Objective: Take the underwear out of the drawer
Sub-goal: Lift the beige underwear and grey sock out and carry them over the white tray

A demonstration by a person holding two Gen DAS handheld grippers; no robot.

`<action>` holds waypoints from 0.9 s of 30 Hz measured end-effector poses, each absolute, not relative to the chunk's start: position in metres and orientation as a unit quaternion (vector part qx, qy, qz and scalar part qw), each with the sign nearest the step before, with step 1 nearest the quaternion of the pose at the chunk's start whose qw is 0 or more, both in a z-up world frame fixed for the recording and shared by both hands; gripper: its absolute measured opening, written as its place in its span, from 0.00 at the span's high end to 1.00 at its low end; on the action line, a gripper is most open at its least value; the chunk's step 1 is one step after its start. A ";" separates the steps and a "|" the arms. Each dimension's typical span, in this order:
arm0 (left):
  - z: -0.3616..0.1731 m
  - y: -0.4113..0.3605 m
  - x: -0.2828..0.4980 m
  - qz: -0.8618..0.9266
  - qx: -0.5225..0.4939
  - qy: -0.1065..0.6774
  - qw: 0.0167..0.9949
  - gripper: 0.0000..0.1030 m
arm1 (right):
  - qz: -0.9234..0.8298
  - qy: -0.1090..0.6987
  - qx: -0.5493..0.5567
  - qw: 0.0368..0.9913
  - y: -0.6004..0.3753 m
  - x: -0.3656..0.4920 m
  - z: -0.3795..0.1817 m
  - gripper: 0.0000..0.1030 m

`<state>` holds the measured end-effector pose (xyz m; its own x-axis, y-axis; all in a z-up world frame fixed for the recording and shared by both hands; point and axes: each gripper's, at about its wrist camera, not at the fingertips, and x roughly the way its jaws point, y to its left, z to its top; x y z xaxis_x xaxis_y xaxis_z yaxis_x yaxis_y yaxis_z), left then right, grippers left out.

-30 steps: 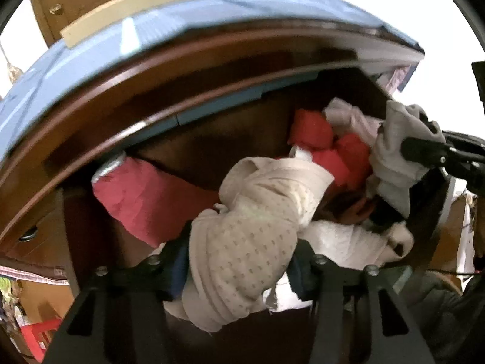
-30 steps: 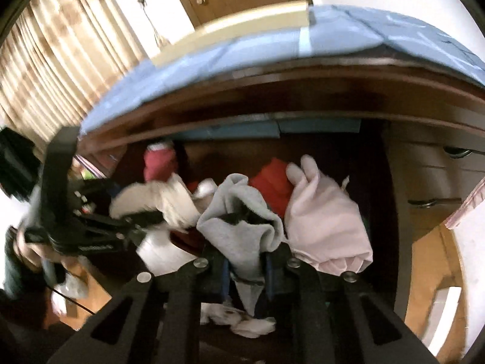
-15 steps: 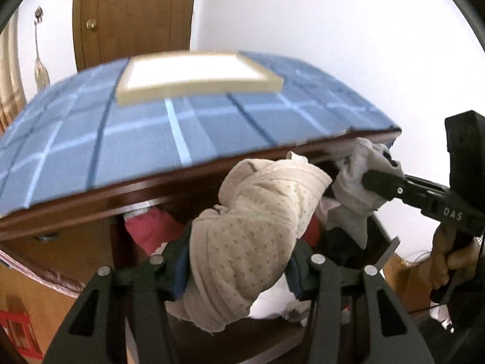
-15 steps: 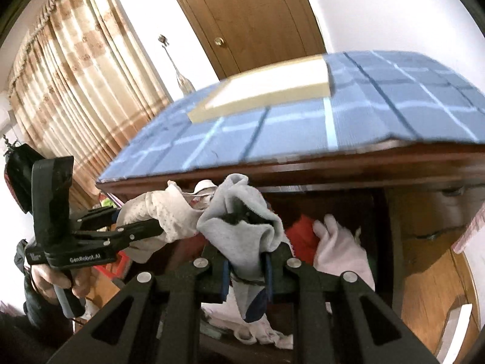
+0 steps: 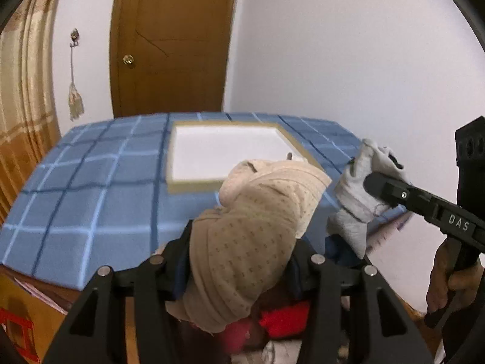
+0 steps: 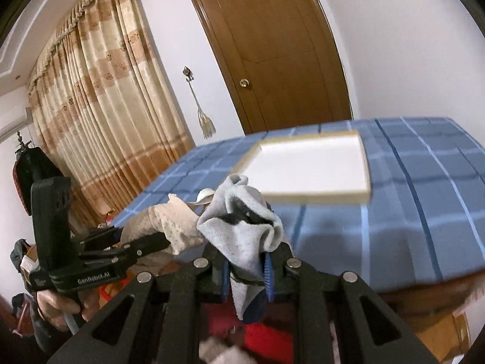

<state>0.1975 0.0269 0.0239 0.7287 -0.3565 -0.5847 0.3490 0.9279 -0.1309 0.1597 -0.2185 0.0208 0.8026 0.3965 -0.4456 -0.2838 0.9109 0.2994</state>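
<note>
2 garments are held clear of the drawer. The left gripper is clamped on a bunched beige dotted garment, which fills the gap between its pads and bulges above and below them. The right gripper is closed nearly together on a thin grey garment; a fold stands above the blue pads and a tail hangs below. In each wrist view the other gripper is seen at the side with its load, so both grips are confirmed from 2 angles.

Both garments are seen against the blue checked cloth covering the top of the chest, at or above its front edge. A shallow white tray with a pale rim lies on that cloth, with nothing seen in it. Neither garment touches the cloth or the tray.

The extraction of these 2 items is judged done in substance; their release is not. No destination is named in the task, and the tray is only a likely one.

Below the grippers, blurred red fabric and some pale fabric are visible, so the drawer is judged to hold more clothing. Whether any of it is underwear cannot be told. The drawer itself is barely shown.
</note>
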 end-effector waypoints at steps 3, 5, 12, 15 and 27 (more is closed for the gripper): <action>0.033 0.027 0.225 -0.167 -0.002 0.302 0.939 0.51 | 0.174 0.245 0.111 0.947 -0.213 0.190 0.035 0.81; 0.037 0.028 0.241 -0.157 -0.006 0.296 0.942 0.51 | 0.169 0.235 0.114 0.950 -0.211 0.214 0.045 0.81; 0.044 0.022 0.323 -0.121 -0.024 0.286 0.950 0.51 | 0.147 0.223 0.114 0.957 -0.203 0.299 0.064 0.81; 0.042 0.019 0.350 -0.103 -0.032 0.285 0.953 0.51 | 0.128 0.228 0.113 0.958 -0.202 0.341 0.062 0.81; 0.007 -0.006 0.456 -0.058 -0.039 0.331 0.941 0.51 | 0.068 0.319 0.115 0.938 -0.190 0.485 0.018 0.81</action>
